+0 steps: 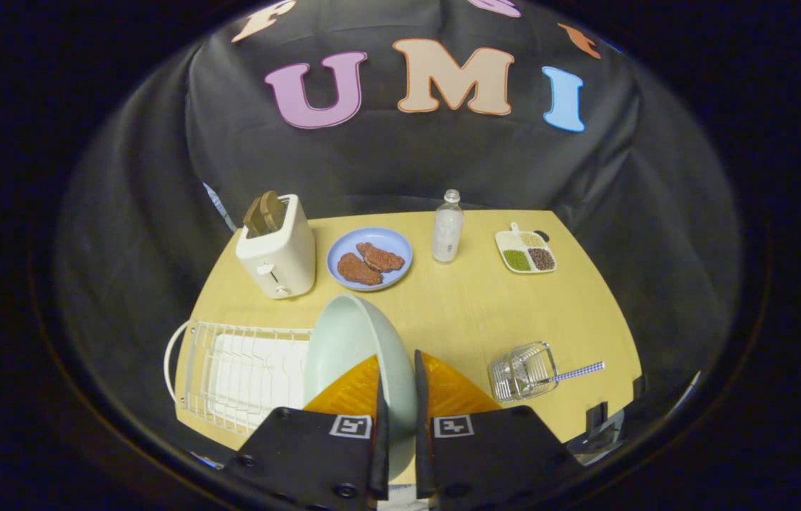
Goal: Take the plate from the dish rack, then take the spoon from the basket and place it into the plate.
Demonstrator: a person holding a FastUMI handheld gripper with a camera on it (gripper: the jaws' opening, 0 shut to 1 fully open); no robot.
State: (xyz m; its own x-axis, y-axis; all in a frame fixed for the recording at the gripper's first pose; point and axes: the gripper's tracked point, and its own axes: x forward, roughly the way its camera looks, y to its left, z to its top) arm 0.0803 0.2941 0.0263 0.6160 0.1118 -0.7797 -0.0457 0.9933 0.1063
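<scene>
Gripper [400, 397]: fingers drawn close together, a narrow gap between them; the rim of the plate sits in that gap and both fingers press on it.
Plate [347, 348]: pale green, held on edge between the fingers, raised above the table; its hollow face turns toward the dish rack, its rim runs from the fingers up and away ahead of them.
Plate axis: edge-on to the camera near the fingers, the round body leaning toward the rack side.
Dish rack [244, 372]: white wire, lying on the table just beside the plate, on the side of the plate's hollow face; whether the plate touches it I cannot tell.
Basket [522, 370]: small wire basket, lying on its side on the table, on the other side of the fingers from the rack, well apart from the plate.
Spoon [574, 372]: in the basket; its checked handle sticks out of the basket mouth, pointing away from the fingers, long axis roughly level across the table. Bowl end hidden in the wire.
Table [457, 312]: light wood.
Beyond the plate: toaster [277, 248], blue plate [370, 258] with brown food, clear bottle [447, 227], divided dish [526, 251] of grains.
</scene>
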